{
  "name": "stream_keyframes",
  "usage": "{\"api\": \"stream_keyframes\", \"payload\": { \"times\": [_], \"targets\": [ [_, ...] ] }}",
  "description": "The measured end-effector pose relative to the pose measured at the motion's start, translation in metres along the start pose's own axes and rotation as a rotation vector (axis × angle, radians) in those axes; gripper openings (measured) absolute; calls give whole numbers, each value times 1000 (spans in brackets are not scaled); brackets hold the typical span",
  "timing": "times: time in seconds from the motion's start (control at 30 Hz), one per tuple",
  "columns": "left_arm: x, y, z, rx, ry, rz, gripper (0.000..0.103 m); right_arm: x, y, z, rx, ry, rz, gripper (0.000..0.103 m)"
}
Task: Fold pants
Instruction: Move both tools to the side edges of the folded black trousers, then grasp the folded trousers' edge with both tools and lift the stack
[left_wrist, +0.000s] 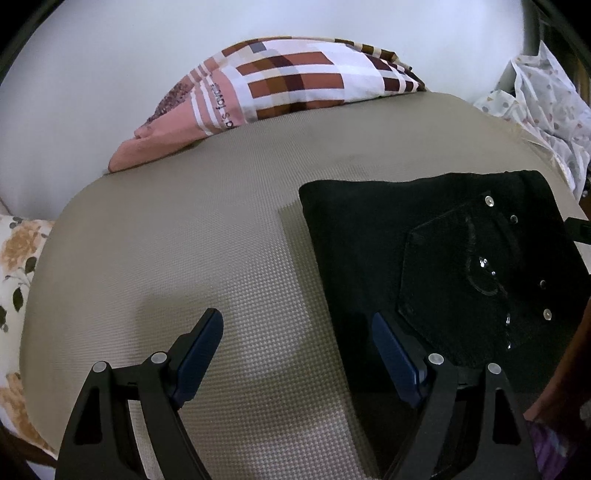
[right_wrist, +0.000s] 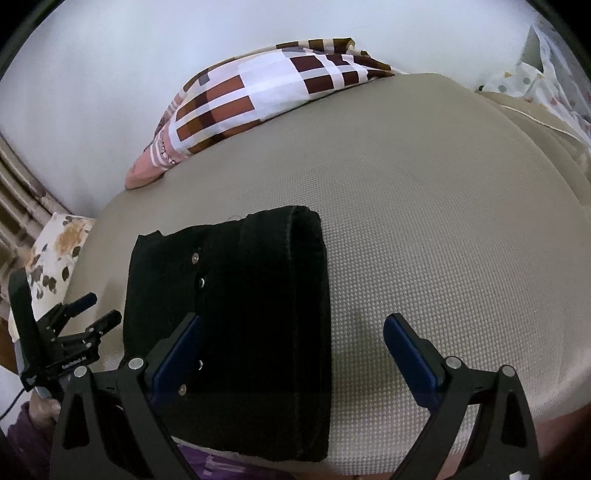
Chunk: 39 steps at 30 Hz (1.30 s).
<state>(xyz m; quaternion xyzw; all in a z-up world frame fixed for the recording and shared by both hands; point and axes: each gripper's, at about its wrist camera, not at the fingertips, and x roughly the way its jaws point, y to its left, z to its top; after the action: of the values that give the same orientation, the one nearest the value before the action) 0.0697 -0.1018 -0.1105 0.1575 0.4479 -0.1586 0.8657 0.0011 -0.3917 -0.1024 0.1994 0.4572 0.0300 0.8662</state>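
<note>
Black pants lie folded into a compact rectangle on the beige textured mattress, back pocket and metal rivets facing up. In the right wrist view the pants lie at lower left, the thick fold at their far end. My left gripper is open and empty, hovering over the pants' left edge. My right gripper is open and empty above the pants' right edge. The left gripper also shows in the right wrist view, to the left of the pants.
A checked pink-and-brown pillow lies at the far edge against the white wall. A floral pillow sits at the left. A patterned white cloth is bunched at the far right. Purple cloth shows at the near edge.
</note>
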Motion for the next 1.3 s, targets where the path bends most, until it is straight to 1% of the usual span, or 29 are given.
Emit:
{"api": "stream_keyframes", "payload": {
  "times": [0.1,0.3,0.47,0.6,0.73,0.9,1.07,1.2,1.3],
  "targets": [
    [6,1,2,-7,21,-24,83,5,-3,1,8,18,8,97],
    [16,4,5,-37,59,-83,83,13,-8,1,20,54,55,97],
    [22,7,9,-72,85,-162,83,22,-11,3,31,78,80,97],
    [28,8,11,-76,108,-184,83,29,-15,4,50,104,112,97],
    [35,14,12,-107,132,-238,83,38,-18,4,55,128,129,97],
    [42,22,13,-150,160,-293,83,44,-15,8,33,133,138,96],
    [46,23,16,-151,174,-315,83,48,-12,11,8,152,174,97],
    [47,19,20,-110,185,-308,83,51,-11,13,0,170,222,98],
    [48,18,23,-79,193,-309,83,54,-13,15,17,177,279,98]
  ]
}}
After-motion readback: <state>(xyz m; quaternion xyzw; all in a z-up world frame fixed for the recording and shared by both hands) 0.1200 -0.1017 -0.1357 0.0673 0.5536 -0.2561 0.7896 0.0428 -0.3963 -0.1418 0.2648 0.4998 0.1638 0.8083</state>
